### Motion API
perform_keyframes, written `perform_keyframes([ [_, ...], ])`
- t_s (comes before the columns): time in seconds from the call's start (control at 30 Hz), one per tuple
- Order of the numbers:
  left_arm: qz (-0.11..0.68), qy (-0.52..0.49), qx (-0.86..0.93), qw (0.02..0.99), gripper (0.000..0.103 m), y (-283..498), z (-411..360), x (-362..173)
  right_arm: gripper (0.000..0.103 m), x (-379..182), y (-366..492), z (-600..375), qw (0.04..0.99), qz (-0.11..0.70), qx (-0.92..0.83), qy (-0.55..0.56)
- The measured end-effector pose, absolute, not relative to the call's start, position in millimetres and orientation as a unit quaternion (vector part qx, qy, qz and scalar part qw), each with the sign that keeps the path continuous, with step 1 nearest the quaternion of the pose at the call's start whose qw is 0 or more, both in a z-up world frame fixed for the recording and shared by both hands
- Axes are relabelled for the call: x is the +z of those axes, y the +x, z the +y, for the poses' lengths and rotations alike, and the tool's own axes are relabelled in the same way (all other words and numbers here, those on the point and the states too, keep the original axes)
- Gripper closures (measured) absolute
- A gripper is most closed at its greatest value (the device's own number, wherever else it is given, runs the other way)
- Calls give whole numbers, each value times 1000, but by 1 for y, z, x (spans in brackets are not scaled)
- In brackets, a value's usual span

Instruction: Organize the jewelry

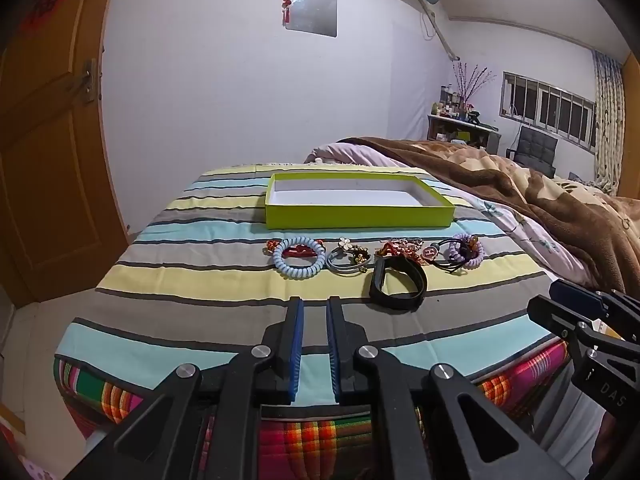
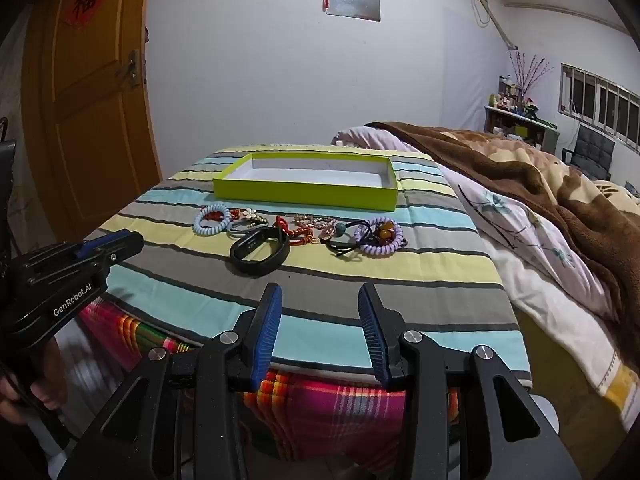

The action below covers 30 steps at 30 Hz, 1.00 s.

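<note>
A shallow lime-green box [image 1: 360, 217] [image 2: 304, 194] with a white, empty inside lies on the striped cloth. In front of it runs a row of jewelry: a pale blue coil band [image 1: 299, 261] [image 2: 212, 219], a flower hair tie [image 1: 346, 258], red and pink charms [image 1: 400, 252] [image 2: 308, 228], a purple coil band [image 1: 466, 254] [image 2: 384, 236], and a black wristband [image 1: 398, 284] [image 2: 260, 254] nearest me. My left gripper [image 1: 315, 312] is empty, its jaws a small gap apart, short of the row. My right gripper [image 2: 320, 300] is open and empty, just short of the black wristband.
The striped cloth [image 1: 200, 280] covers a raised surface over a plaid fabric [image 2: 320, 408]. A bed with a brown blanket [image 2: 540, 184] lies to the right. A wooden door [image 1: 48, 160] stands at the left. Each view shows the other gripper at its side edge [image 1: 576, 312] [image 2: 100, 248].
</note>
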State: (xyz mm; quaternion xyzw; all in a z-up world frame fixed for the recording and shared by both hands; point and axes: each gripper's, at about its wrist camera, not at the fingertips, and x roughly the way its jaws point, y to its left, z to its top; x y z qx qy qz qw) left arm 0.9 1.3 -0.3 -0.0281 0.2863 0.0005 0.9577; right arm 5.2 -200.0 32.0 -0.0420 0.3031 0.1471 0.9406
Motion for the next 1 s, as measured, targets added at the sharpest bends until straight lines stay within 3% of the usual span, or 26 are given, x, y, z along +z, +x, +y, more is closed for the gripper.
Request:
perform_keyframes([
  [1.0, 284, -21, 4, 958, 92, -7, 0, 1, 62, 35, 3, -199, 942, 300, 145, -47],
])
